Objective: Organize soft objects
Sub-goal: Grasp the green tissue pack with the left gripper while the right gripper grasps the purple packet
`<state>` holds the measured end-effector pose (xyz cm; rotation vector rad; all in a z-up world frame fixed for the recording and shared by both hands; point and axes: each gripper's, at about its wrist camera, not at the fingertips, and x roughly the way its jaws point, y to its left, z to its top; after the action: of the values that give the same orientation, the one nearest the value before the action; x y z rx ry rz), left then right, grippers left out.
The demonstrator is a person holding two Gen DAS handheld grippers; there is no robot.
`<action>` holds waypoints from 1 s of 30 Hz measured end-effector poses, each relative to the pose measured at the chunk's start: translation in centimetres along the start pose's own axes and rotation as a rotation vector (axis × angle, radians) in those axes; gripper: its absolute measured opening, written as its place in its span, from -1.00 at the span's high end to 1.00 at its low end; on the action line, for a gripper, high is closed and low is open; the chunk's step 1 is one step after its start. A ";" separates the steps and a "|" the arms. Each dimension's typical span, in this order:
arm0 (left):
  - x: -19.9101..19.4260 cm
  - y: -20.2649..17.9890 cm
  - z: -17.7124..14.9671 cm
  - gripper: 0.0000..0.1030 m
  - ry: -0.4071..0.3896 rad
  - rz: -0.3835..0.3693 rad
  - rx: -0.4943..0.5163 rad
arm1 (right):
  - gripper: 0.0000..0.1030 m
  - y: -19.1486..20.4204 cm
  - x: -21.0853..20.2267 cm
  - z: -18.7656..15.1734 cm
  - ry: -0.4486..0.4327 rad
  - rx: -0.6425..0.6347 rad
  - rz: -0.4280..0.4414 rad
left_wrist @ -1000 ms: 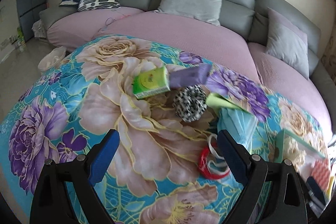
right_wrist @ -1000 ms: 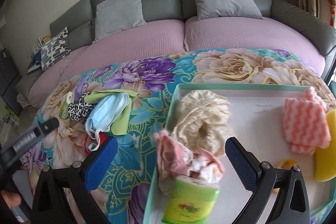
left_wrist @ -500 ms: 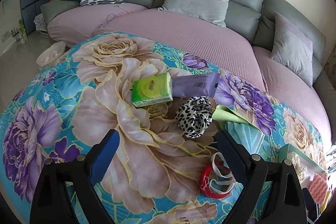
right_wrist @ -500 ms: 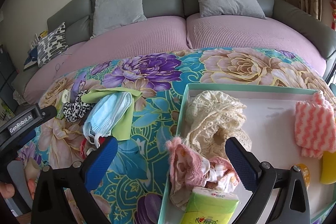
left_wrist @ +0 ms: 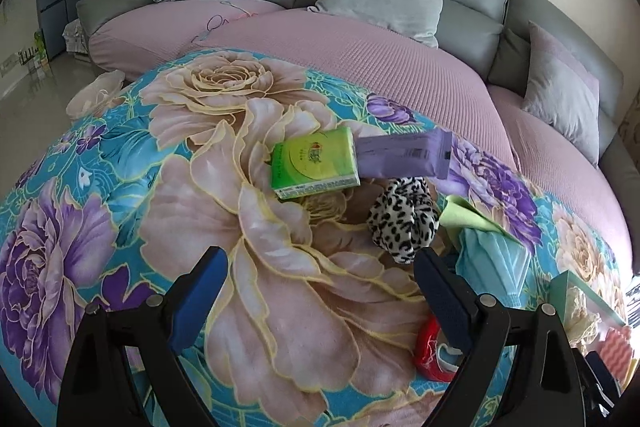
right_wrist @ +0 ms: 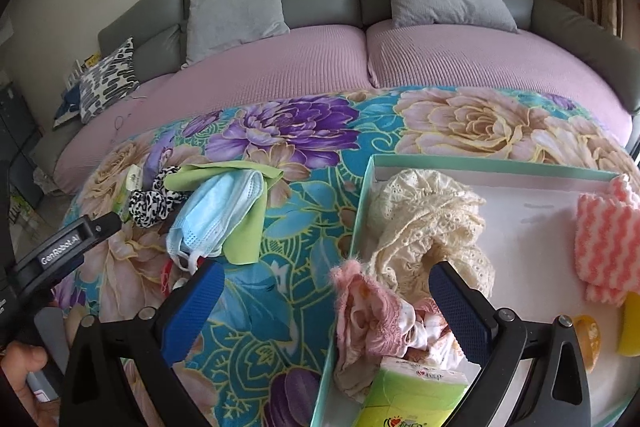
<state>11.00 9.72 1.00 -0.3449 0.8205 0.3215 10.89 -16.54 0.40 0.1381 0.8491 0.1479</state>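
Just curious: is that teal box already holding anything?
Yes. The teal box holds a cream lace cloth, pink fabric, a striped pink cloth and a green tissue pack.

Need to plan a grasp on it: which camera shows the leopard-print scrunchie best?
The left wrist view: the leopard-print scrunchie sits near centre, large and unobstructed. The right wrist view shows it small, far left, beside the green cloth.
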 end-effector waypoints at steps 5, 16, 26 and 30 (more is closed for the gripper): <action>0.1 0.5 0.3 -0.83 -0.016 -0.001 -0.004 | -1.00 0.0 0.2 0.6 0.001 0.024 0.017; 0.3 2.0 1.5 -0.83 -0.042 0.021 -0.003 | -1.00 4.2 0.6 3.2 -0.019 -0.054 0.070; 2.2 3.2 2.3 -0.83 0.033 -0.020 -0.051 | -1.00 7.5 2.3 4.2 0.013 -0.126 0.096; 2.2 3.0 3.2 -0.83 0.031 -0.109 -0.066 | -1.00 8.3 2.5 5.2 0.018 -0.140 0.139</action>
<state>13.25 14.11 0.88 -0.4559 0.8199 0.2425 15.86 -8.29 3.43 0.0643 0.8442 0.3385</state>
